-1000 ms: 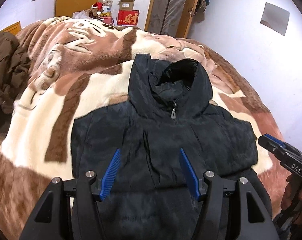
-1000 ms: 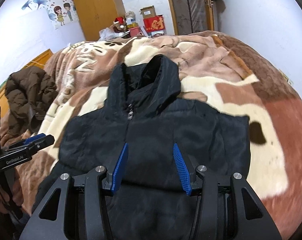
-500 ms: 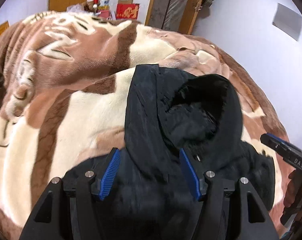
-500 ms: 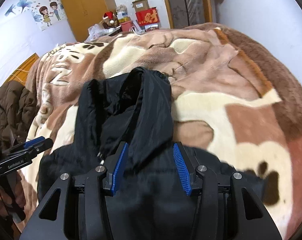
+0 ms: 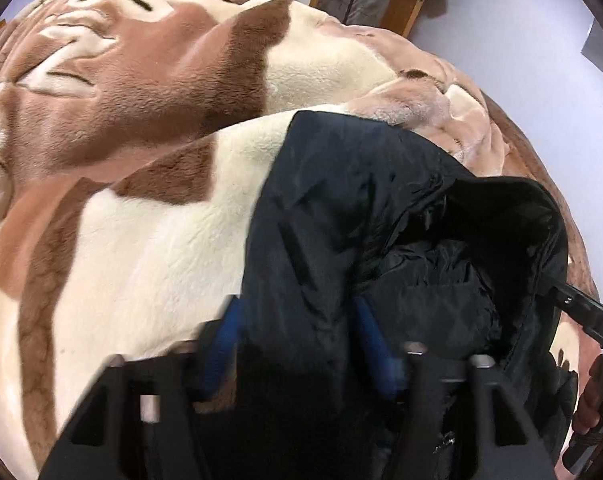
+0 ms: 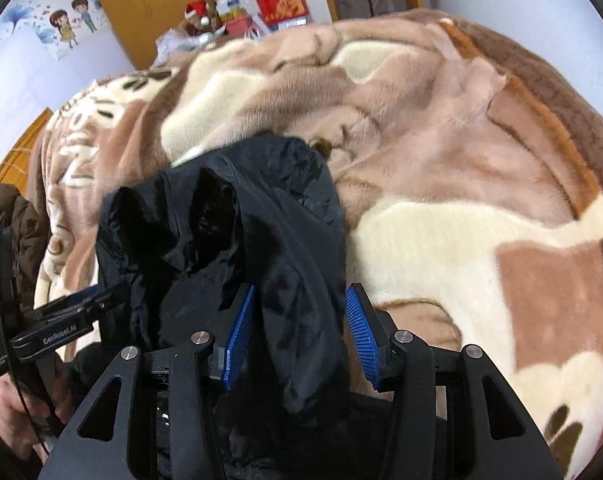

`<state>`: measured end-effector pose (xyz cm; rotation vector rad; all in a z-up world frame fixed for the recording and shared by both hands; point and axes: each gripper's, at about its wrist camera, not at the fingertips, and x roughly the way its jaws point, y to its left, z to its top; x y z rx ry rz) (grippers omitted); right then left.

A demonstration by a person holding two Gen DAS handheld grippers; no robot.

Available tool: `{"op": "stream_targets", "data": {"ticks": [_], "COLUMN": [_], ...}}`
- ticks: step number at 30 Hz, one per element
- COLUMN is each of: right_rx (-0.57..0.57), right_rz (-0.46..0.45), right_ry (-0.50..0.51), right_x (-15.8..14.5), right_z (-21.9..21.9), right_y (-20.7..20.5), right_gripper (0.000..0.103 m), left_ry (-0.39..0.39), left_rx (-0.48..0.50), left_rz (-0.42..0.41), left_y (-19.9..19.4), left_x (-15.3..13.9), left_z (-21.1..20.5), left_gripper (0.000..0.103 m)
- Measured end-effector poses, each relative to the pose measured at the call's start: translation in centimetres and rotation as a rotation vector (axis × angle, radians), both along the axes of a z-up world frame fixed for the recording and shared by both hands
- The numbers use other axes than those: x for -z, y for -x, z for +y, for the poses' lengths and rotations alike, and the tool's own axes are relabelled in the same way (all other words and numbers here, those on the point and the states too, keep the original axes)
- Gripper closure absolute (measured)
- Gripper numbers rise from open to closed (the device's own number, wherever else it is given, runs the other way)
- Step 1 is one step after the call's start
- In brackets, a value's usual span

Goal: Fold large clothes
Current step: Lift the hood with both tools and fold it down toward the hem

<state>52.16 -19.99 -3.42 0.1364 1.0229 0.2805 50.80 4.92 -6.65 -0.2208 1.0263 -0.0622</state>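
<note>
Jacket [image 5: 341, 216] hood, seemingly between both tongs [image 6: 299, 332]

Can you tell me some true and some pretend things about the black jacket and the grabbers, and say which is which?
1. The black jacket lies on a brown and cream blanket. True.
2. The right hand-held gripper has the jacket's hood between its blue fingers. True.
3. The left hand-held gripper is grabbing the blanket only. False: jacket fabric sits between its blue fingers, and its jaws have just been closing.
4. The jacket is red. False: it is black.
5. A brown coat lies at the left of the bed in the right wrist view. True.
6. The jacket hangs on the wooden wardrobe. False: it is on the bed.
</note>
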Motion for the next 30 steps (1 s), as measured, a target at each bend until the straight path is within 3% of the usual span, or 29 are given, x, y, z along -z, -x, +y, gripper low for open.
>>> {"op": "stream_targets", "data": {"ticks": [1, 4, 7, 15, 22, 30], "right_rx": [-0.001, -0.013, -0.018, -0.022, -0.01, -0.002], "right_rz": [-0.001, -0.07, -0.131, -0.236, -0.143, 0.019], "right_ry": [-0.005, -0.013, -0.04, -0.118, -0.119, -0.085], "right_x": [-0.1, -1.7, -3.7, -7.2, -4.1, 0.3], "right_z": [0.1, 0.3, -0.1, -2.0, -2.9, -4.0], "right_y": [0.3, 2.1, 4.6, 14.3, 22.1, 25.8], "right_gripper": [0.093, 0.095, 0.096, 0.096, 0.096, 0.096], "left_ry": [-0.004, -0.018, -0.015, 0.098, 0.09, 0.104], "left_rx": [0.009, 0.023, 0.019, -0.009, -0.013, -0.078], "left_rz": [0.009, -0.055, -0.129, -0.276, -0.265, -0.122], "left_y": [0.0, 1.4, 3.7, 14.1, 22.3, 28.0], "left_x": [0.2, -0.5, -2.4, -7.2, -6.6, -2.7], "left_z": [-0.2, -0.3, 0.1, 2.4, 2.0, 3.5], "left_gripper": [0.085, 0.092, 0.093, 0.093, 0.093, 0.093]}}
